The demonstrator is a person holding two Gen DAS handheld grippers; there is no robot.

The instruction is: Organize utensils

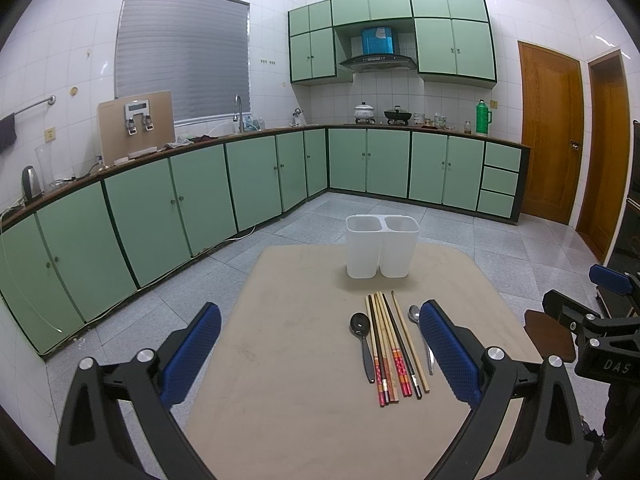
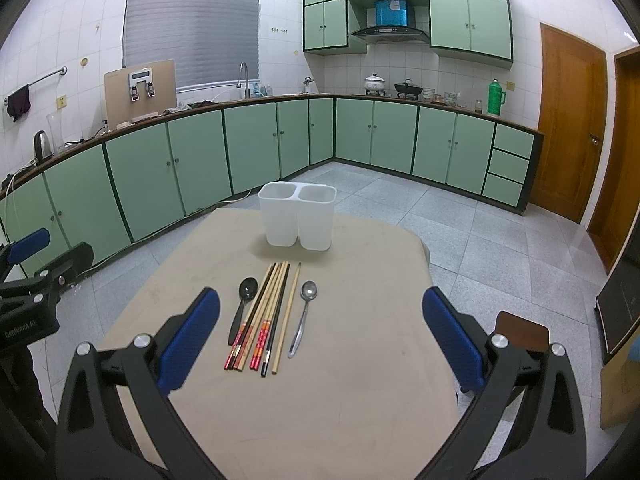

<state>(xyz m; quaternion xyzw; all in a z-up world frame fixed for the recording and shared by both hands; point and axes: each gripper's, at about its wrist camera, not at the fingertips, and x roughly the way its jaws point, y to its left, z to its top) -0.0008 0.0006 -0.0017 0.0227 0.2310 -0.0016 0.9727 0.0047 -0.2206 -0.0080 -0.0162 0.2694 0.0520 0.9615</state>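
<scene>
In the left wrist view, the left hand-held gripper (image 1: 320, 354) fills the lower part of the frame, its two blue pads spread wide with nothing between them but bare tabletop (image 1: 288, 420). It hangs above the near edge, level and pointed straight ahead. At centre frame lie the chopsticks (image 1: 394, 350), bunched side by side with their tips pointing toward the white holder (image 1: 382, 246) just above them in the picture. A black spoon (image 1: 362, 338) lies just left of the bunch and a silver spoon (image 1: 420, 326) to its right, partly hidden behind the right-hand pad. The utensils seem laid out in a neat row so each can be picked singly; the holder's two open compartments look empty, so sorting appears not yet begun. At the right edge of the frame the other gripper shows from the side.

In the right wrist view, the right hand-held gripper (image 2: 320, 338) is likewise wide open and empty, lower centre, level above the tabletop. The chopsticks (image 2: 266, 318) lie in the gap toward its left pad, the black spoon (image 2: 242, 306) left of them, the silver spoon (image 2: 304, 318) right, the holder (image 2: 298, 216) above.
</scene>
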